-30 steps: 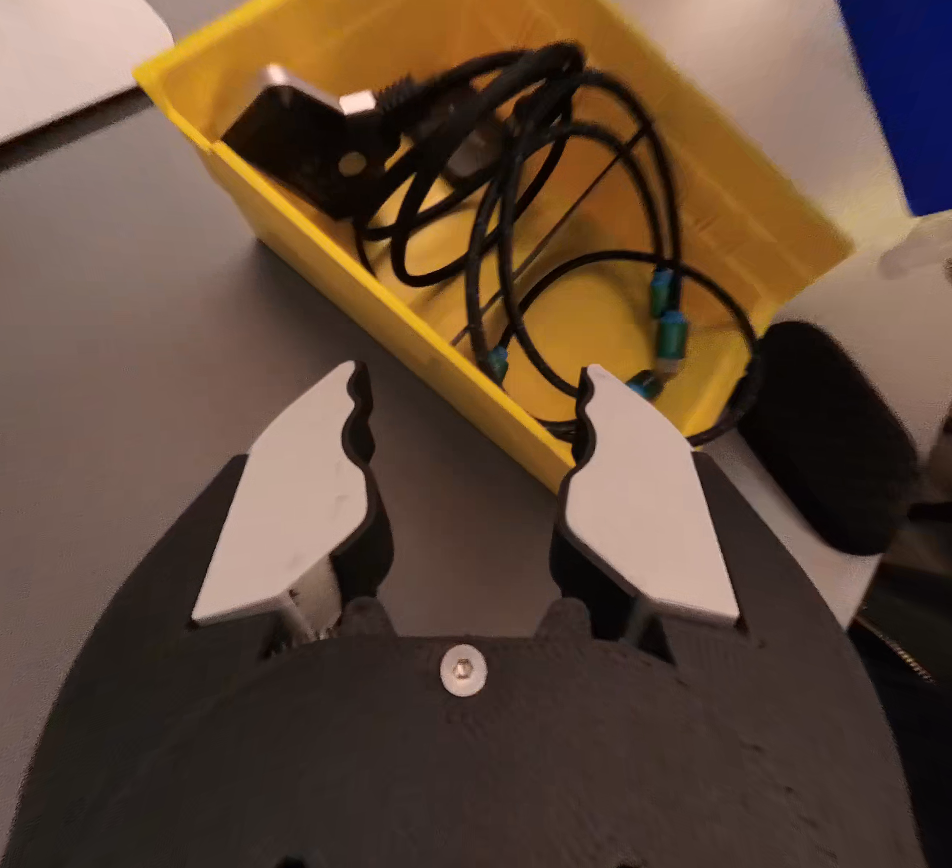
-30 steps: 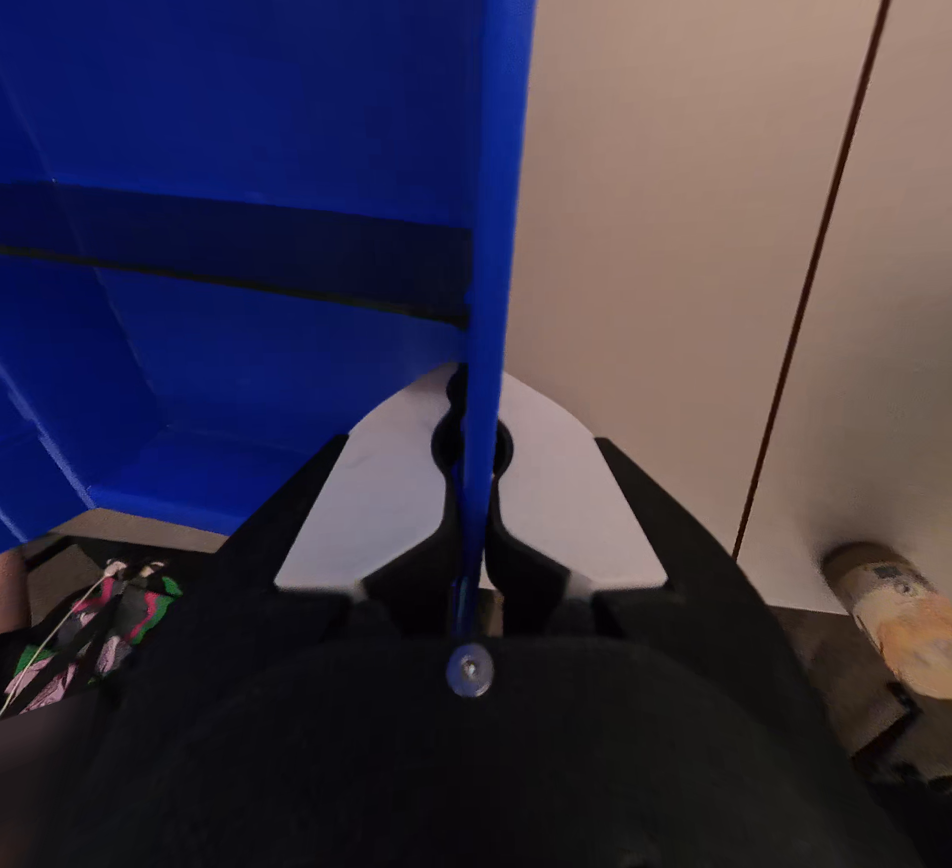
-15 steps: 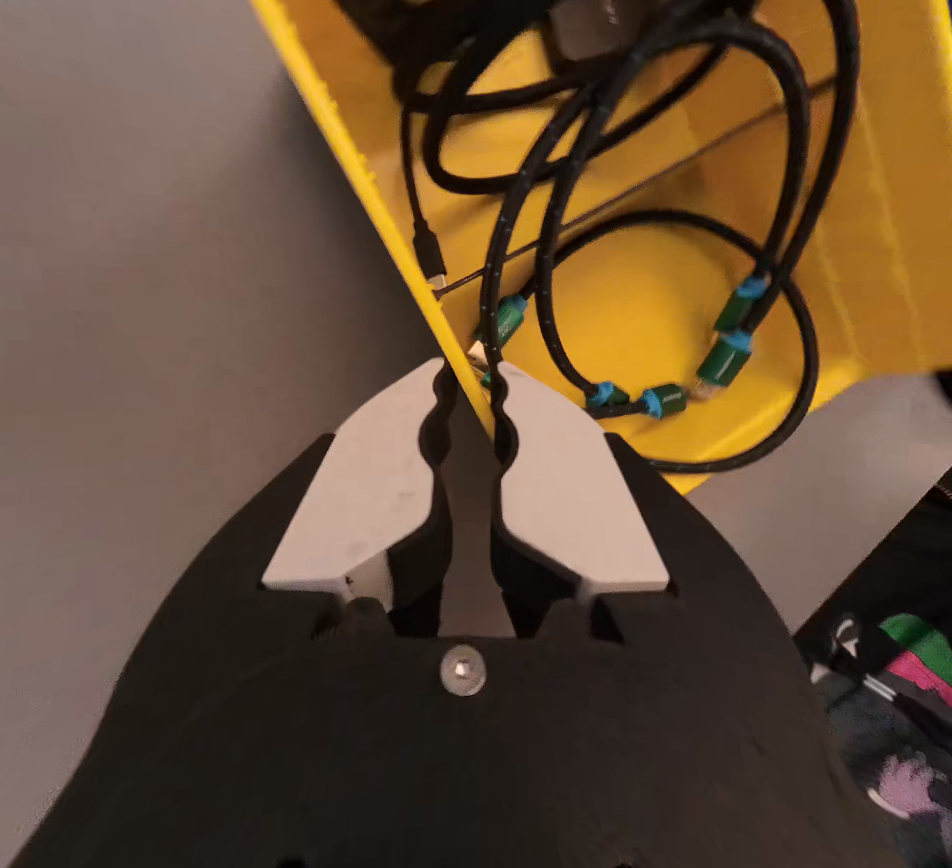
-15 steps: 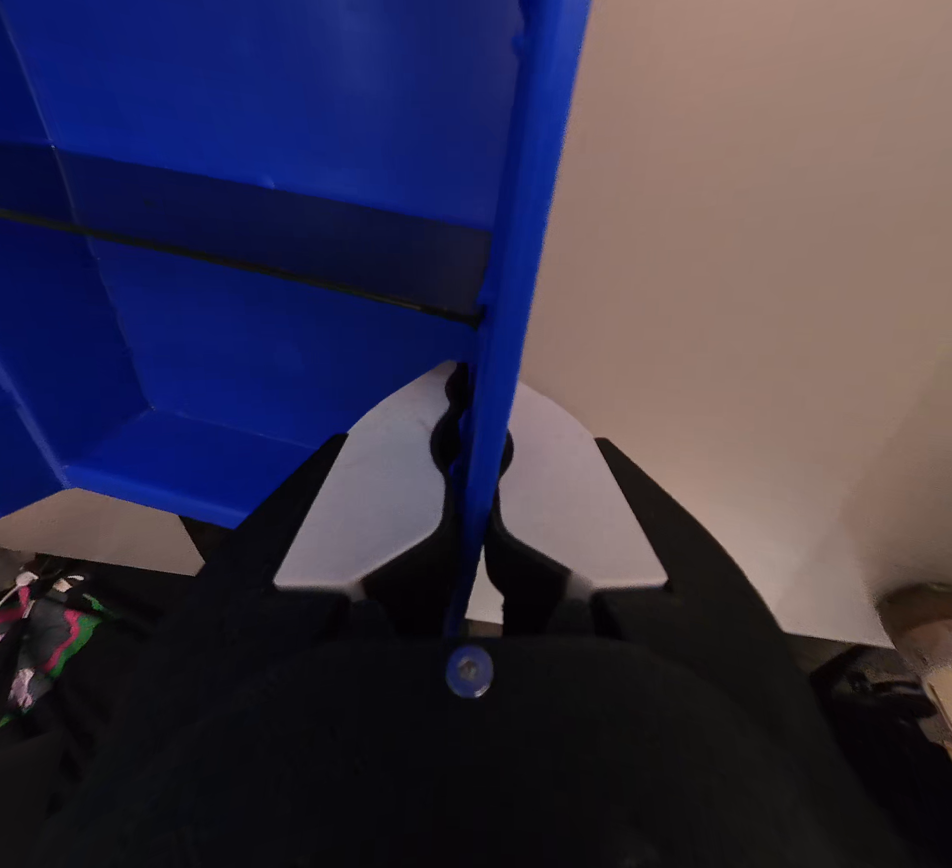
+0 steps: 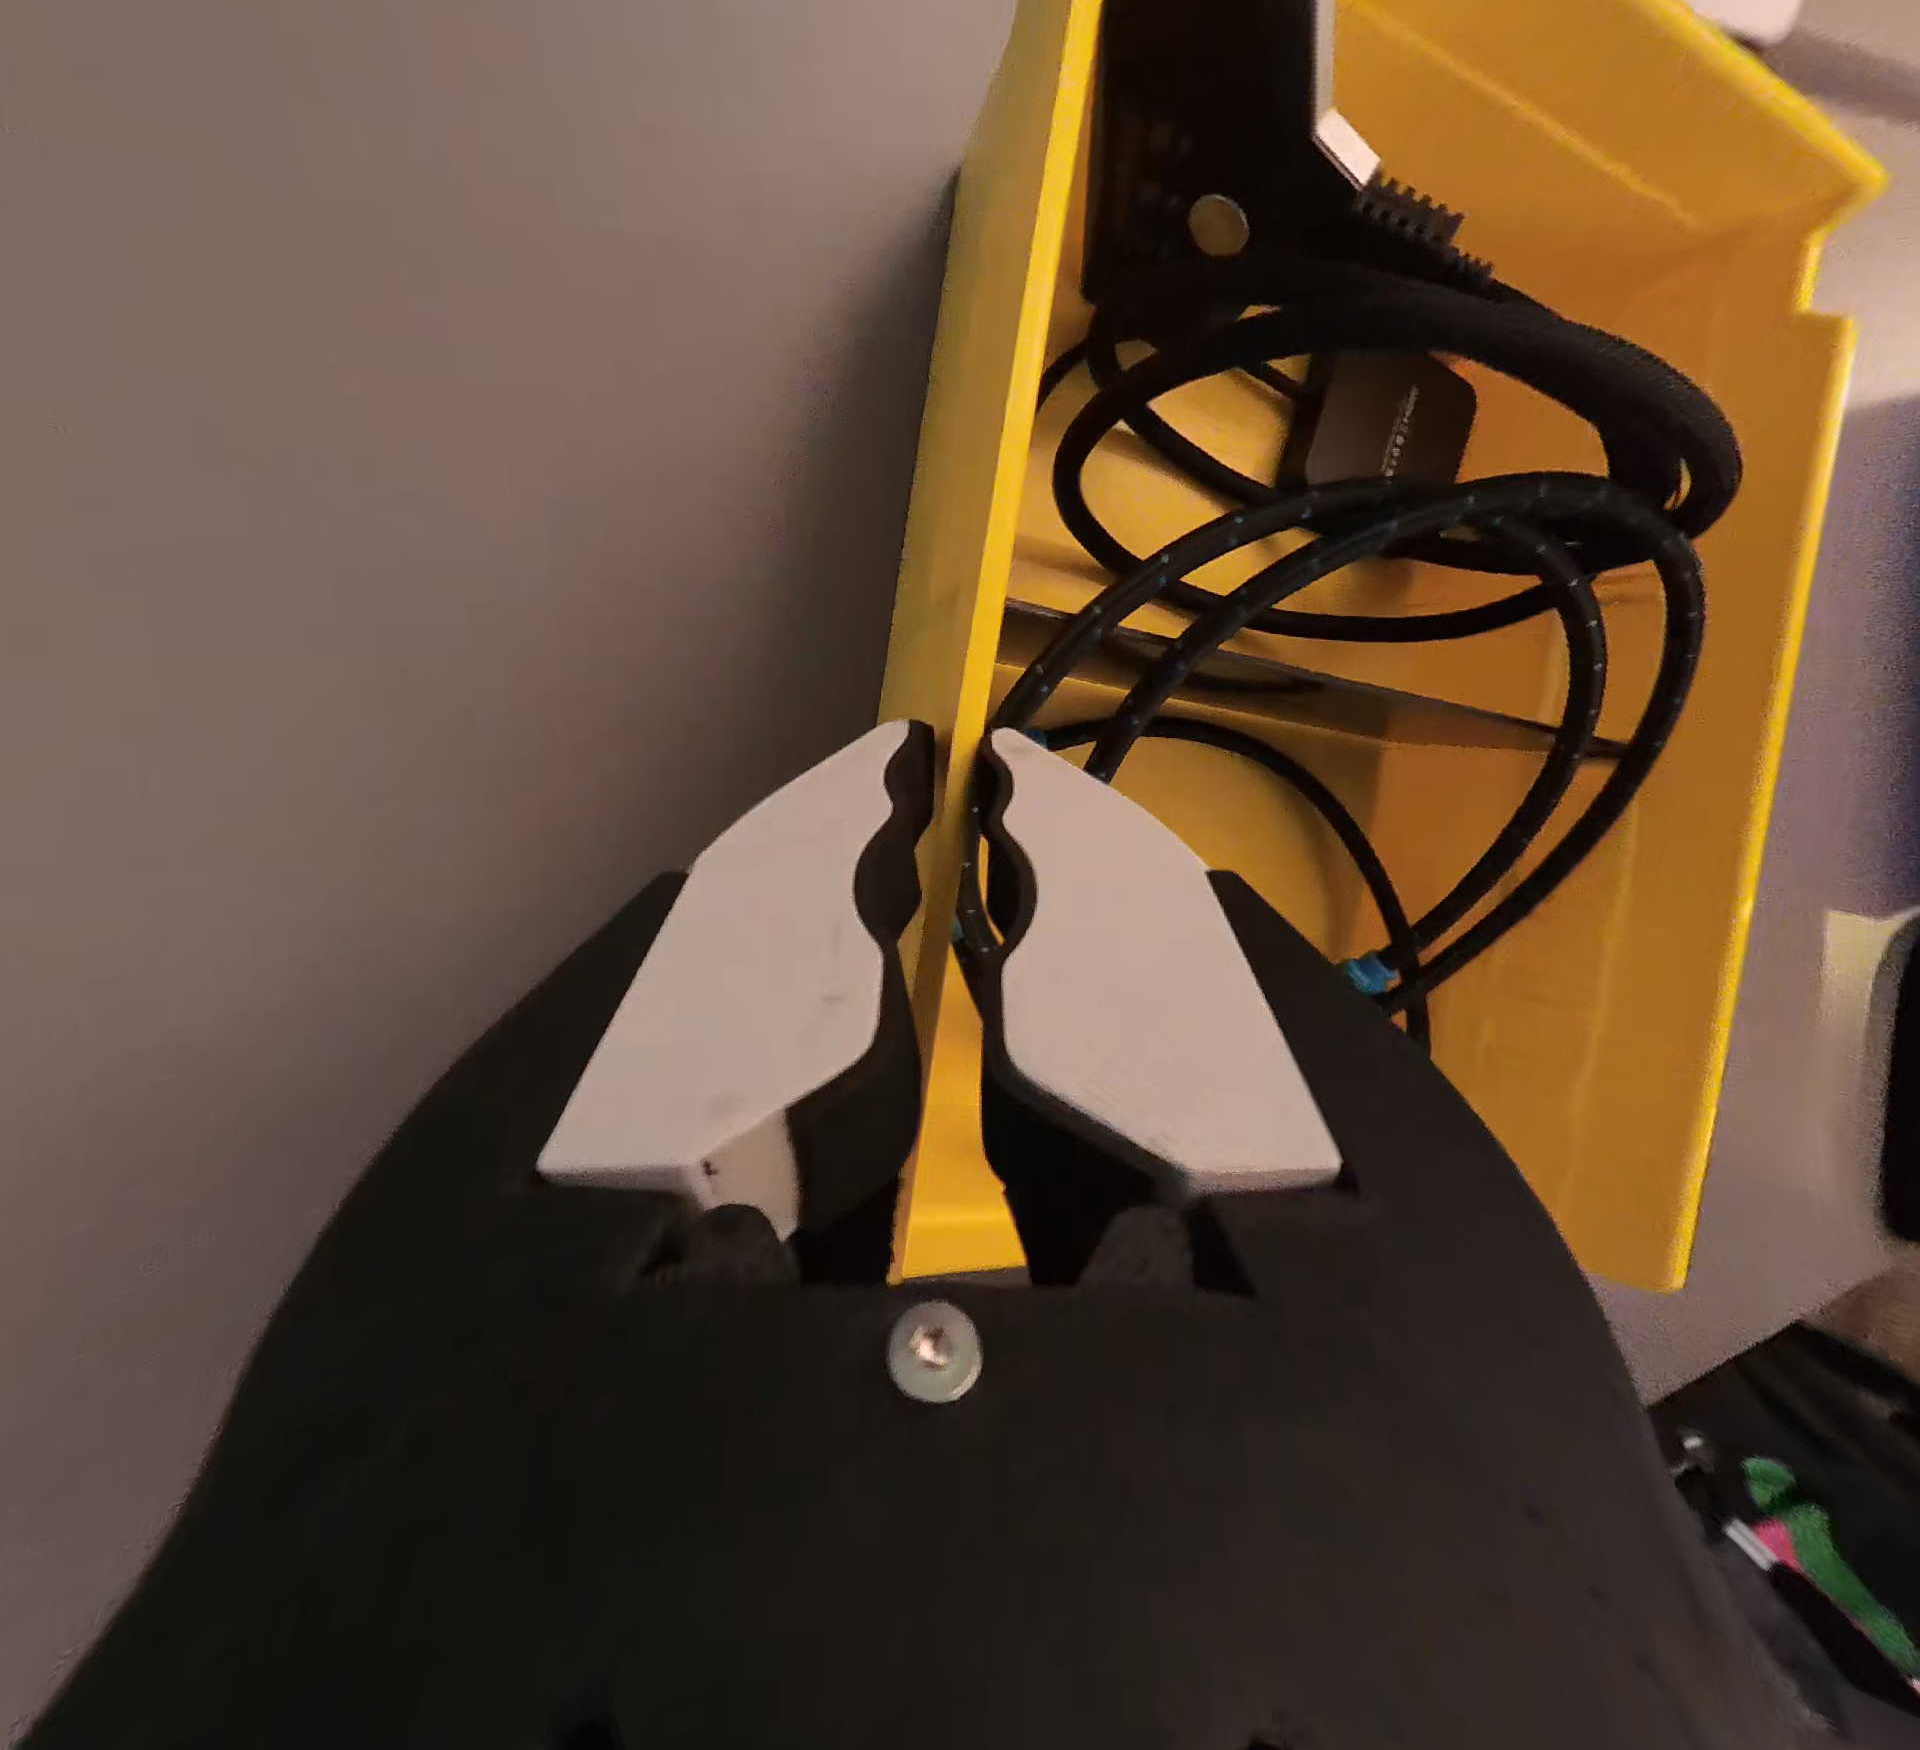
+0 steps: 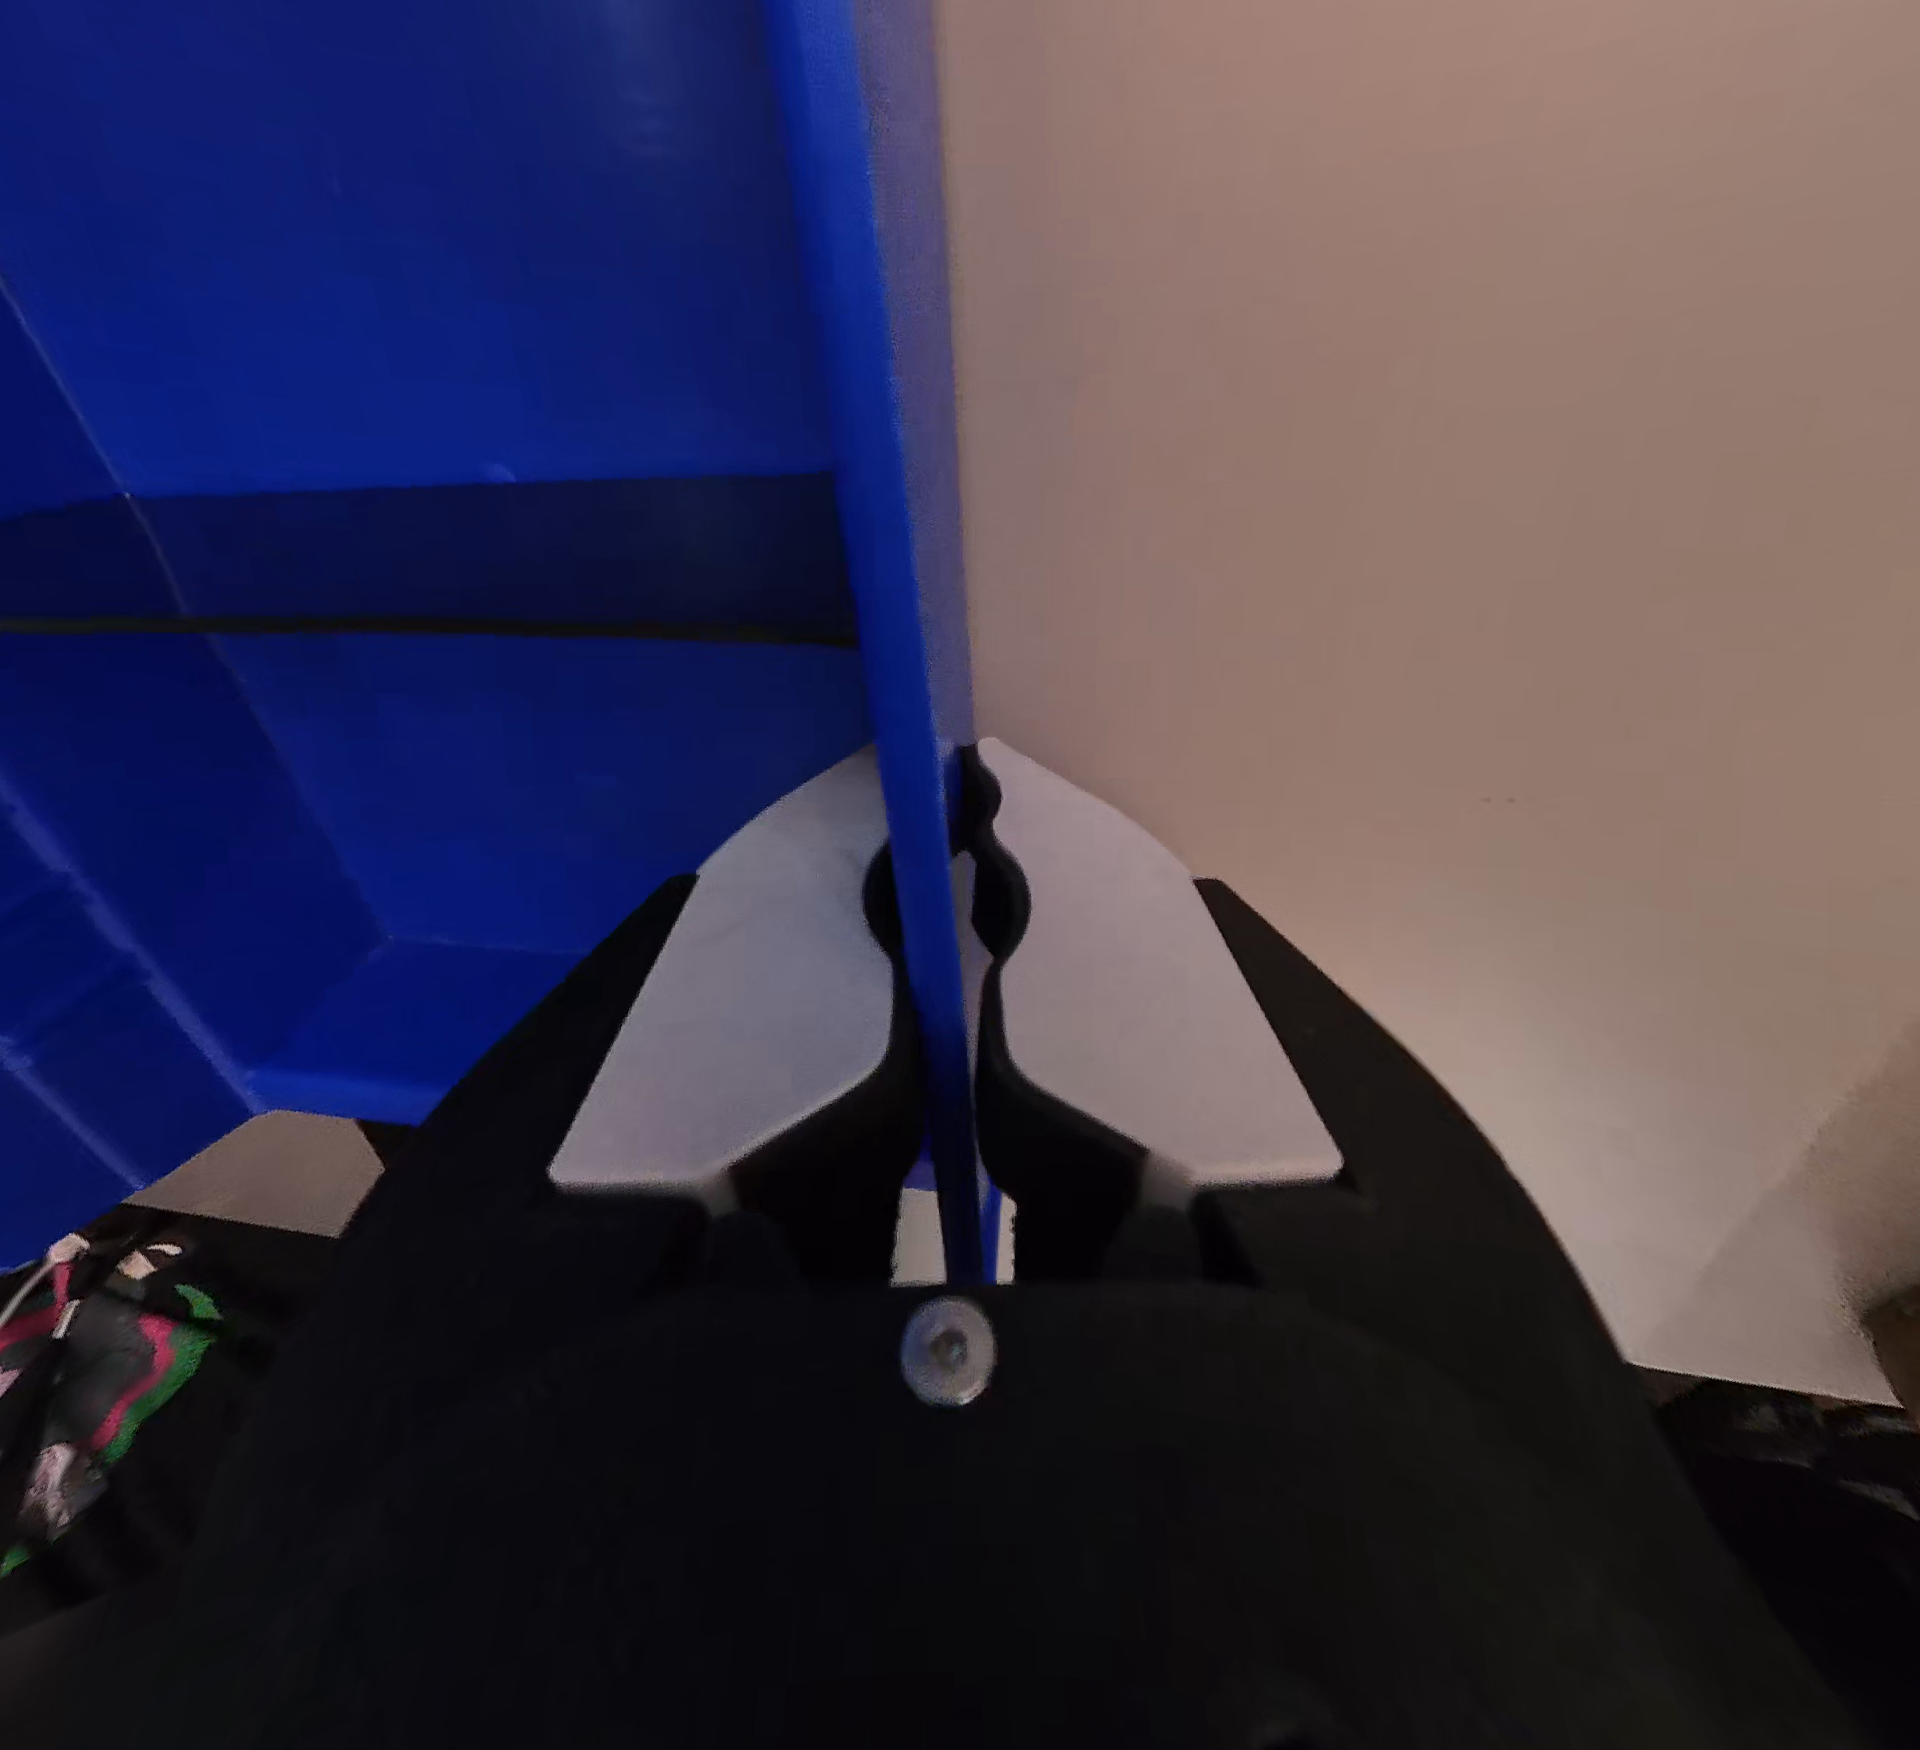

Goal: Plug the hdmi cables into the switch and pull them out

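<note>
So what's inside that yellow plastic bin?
Inside the yellow plastic bin: a black box-shaped switch, looped black braided cables with blue-green plug ends, and a small grey adapter. The cables hide much of the floor; the left gripper covers the near corner.

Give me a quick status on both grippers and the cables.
Left gripper shut on yellow bin wall. Right gripper shut on blue bin wall. Cables and switch in yellow bin, unplugged.

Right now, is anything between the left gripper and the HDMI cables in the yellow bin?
Yes. The left gripper is shut on the yellow bin side wall, which stands between one finger and the cables inside. Nothing covers them from above.
</note>
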Motion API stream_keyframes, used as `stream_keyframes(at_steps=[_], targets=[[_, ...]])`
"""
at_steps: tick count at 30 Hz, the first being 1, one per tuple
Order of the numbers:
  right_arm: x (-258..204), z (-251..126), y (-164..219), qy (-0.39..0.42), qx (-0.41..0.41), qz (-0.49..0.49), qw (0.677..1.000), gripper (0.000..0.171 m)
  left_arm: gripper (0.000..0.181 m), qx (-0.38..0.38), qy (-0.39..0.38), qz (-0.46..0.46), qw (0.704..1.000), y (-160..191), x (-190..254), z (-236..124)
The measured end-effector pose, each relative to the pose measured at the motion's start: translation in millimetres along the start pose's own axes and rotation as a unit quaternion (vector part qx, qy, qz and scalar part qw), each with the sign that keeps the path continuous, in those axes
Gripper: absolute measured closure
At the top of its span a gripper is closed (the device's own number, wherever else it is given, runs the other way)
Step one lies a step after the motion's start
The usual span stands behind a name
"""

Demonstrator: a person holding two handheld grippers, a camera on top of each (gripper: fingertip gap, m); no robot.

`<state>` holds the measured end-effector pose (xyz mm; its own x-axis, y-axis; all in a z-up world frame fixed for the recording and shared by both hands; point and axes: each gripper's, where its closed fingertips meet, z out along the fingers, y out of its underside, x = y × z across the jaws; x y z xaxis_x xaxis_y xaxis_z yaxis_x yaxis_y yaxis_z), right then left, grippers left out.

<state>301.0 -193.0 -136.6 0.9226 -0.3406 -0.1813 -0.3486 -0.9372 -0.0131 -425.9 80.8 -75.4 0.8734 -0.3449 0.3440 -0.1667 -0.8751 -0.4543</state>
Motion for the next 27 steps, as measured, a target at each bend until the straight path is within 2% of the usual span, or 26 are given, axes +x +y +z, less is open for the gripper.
stream_keyframes(at_steps=[5,10,17,22,27], targets=[[24,-4,-3,0.003,0.014,0.040,0.999,0.166,0.173,0.048,0.012,-0.082,0.995,8,-41,-23],[25,-5,-1,0.006,0.012,0.006,1.000,0.166,0.171,0.074,0.028,-0.124,0.989,10,-56,-32],[21,-5,9,0.001,0.001,-0.018,1.000,0.165,0.172,0.060,-0.004,-0.102,0.993,12,-54,-32],[20,-4,6,0.006,0.009,-0.020,1.000,0.166,0.171,0.049,0.018,-0.101,0.994,14,-43,-28],[19,-4,5,0.007,0.006,-0.018,1.000,0.166,0.172,0.046,0.009,-0.086,0.995,12,-41,-26]])
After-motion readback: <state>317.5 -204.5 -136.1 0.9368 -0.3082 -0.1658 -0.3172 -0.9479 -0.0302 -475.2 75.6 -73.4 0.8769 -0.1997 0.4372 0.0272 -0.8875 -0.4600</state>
